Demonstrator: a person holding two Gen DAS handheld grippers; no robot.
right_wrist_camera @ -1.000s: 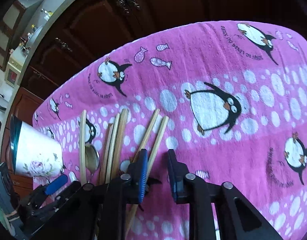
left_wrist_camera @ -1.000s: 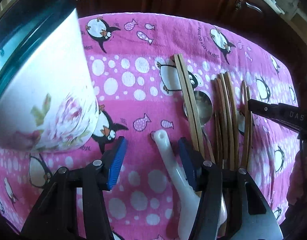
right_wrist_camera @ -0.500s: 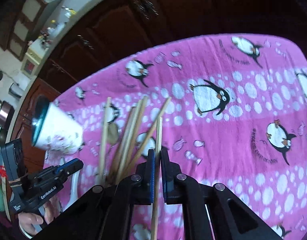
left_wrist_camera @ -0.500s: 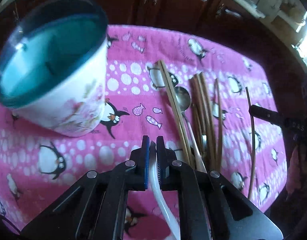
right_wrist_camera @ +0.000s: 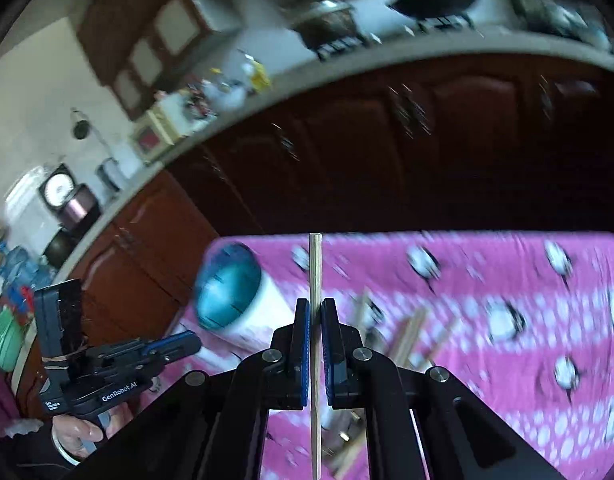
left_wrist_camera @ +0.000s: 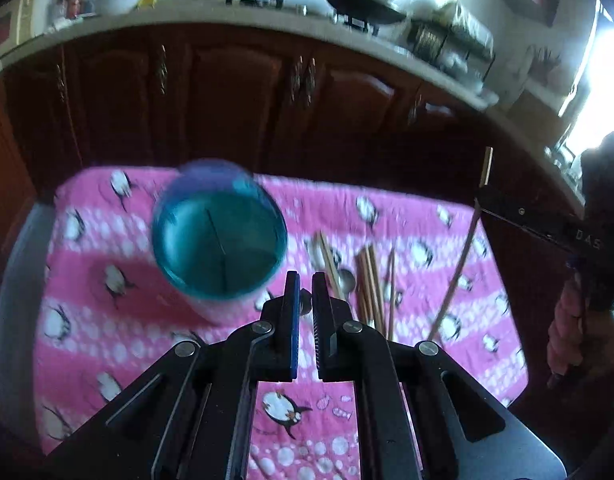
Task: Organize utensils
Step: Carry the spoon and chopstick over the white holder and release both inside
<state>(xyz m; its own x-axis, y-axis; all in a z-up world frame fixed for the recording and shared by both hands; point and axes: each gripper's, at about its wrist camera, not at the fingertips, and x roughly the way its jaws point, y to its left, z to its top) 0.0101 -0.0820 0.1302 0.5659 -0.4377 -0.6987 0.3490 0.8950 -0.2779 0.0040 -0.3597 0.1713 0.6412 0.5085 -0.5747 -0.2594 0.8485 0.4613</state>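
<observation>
Above the pink penguin-print cloth (left_wrist_camera: pixel 387 208), one wooden chopstick (right_wrist_camera: pixel 315 276) is clamped by the right gripper (right_wrist_camera: pixel 315 312); the left gripper (left_wrist_camera: pixel 303 284) is closed, its contents unclear; one teal-lined white cup (left_wrist_camera: pixel 219 236) stands below.

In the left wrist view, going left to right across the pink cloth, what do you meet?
Teal-lined cup → left gripper → loose chopsticks on the cloth → lifted chopstick → right gripper.
</observation>
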